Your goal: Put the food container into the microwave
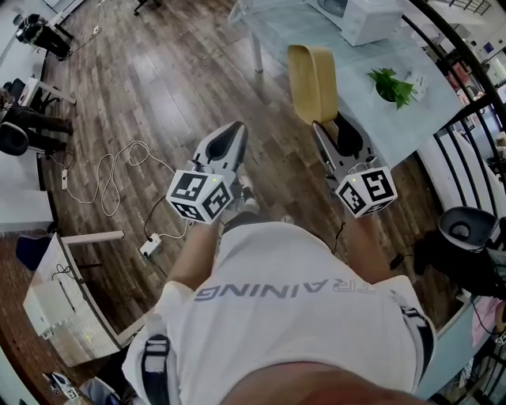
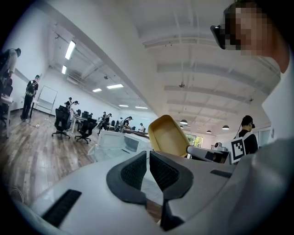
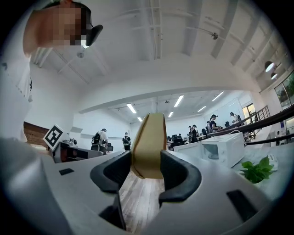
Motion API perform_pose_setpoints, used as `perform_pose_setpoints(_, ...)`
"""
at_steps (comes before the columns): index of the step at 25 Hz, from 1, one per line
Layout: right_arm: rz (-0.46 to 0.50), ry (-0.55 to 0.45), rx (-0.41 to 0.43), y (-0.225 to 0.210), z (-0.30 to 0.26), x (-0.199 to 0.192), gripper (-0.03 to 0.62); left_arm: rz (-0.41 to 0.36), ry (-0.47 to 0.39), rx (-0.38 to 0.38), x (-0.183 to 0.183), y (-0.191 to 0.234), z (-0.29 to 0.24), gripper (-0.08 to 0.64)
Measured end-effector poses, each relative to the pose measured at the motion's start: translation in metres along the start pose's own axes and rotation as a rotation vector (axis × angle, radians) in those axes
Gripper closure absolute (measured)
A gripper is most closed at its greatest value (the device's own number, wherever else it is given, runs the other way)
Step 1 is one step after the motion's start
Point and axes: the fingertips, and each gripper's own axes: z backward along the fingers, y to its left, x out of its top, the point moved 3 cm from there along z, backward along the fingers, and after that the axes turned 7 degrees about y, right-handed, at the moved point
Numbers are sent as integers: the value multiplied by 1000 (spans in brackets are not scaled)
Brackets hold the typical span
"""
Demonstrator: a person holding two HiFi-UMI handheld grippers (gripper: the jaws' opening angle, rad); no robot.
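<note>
We pinch the tan plastic food container (image 1: 312,79) by its rim, right gripper (image 1: 330,126) clamped — bound for the far-edge white microwave (image 1: 368,17); left gripper (image 1: 231,130) clenched, empty.

Dark wood-plank floor (image 1: 174,87) fills the upper left below you, with a white cable (image 1: 111,178) looped across it at left. A pale table (image 1: 356,87) stands upper right, and a black railing (image 1: 474,130) curves along the right edge. Strip lights (image 2: 70,49) cross the white ceiling (image 2: 197,50).
</note>
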Motion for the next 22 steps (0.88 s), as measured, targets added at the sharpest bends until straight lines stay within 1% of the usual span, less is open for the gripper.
perform_pose_setpoints(4,-35,-20,8,-2,-9,0,377,6,8,9,-3,9,0,511)
perform_pose_setpoints(8,-49,-20,13,-4,-28,-3,377,15,13,18,-1,26,-2,511)
perform_pose_setpoints(12,-54,-10,1,-12,-49,-7,377,17,21,11,4,46,-15,512)
perform_pose_setpoints(15,-64,-20,-4,-21,-70,-6,377,15,26,3,13,64,-31,511)
perform_pose_setpoints(22,-67,-6,-29,-40,-128,0,377,9,21,-28,42,113,-70,512)
